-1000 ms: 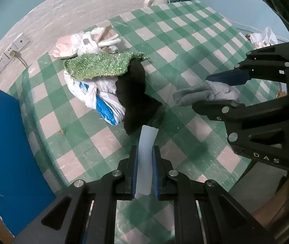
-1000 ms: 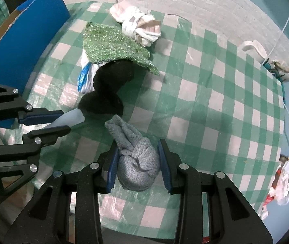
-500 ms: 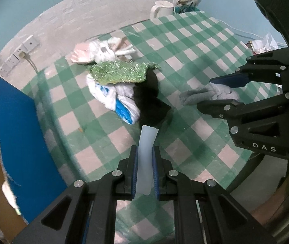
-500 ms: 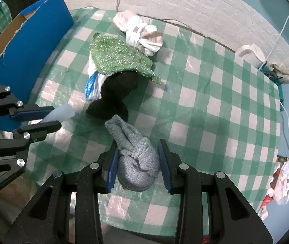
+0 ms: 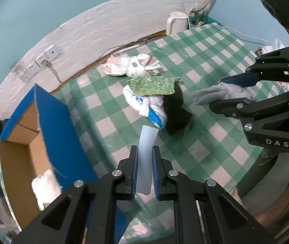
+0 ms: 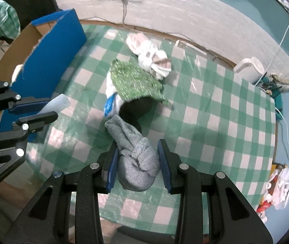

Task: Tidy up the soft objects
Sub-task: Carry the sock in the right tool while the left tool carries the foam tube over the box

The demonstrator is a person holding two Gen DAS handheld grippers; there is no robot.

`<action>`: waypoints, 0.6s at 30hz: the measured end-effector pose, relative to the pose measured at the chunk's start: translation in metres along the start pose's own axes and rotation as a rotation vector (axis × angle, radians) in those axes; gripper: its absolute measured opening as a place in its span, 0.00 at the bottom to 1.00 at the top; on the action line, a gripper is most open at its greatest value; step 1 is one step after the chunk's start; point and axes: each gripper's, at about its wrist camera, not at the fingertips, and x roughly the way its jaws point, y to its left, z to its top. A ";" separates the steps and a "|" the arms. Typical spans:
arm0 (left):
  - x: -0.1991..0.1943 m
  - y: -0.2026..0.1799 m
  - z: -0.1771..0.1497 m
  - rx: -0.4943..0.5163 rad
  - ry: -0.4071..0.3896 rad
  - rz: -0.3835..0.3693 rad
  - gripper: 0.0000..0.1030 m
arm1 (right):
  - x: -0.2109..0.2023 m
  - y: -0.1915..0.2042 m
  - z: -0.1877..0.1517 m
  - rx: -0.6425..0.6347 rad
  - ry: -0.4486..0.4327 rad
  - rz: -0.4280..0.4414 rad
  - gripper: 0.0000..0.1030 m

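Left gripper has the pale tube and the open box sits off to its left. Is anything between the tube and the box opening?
Only the box's own raised blue flap stands between the tube, clamped in the left gripper, and the opening of the box. Inside lies a pale soft thing; the rest looks free.

Green-and-white checked tablecloth (image 6: 215,122), grey knit bundle (image 6: 138,162), glittery green cloth (image 6: 136,81), blue box flap (image 6: 50,50).
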 end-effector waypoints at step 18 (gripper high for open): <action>-0.044 0.051 -0.015 -0.105 -0.060 0.065 0.13 | -0.031 0.051 0.043 -0.070 -0.079 0.032 0.35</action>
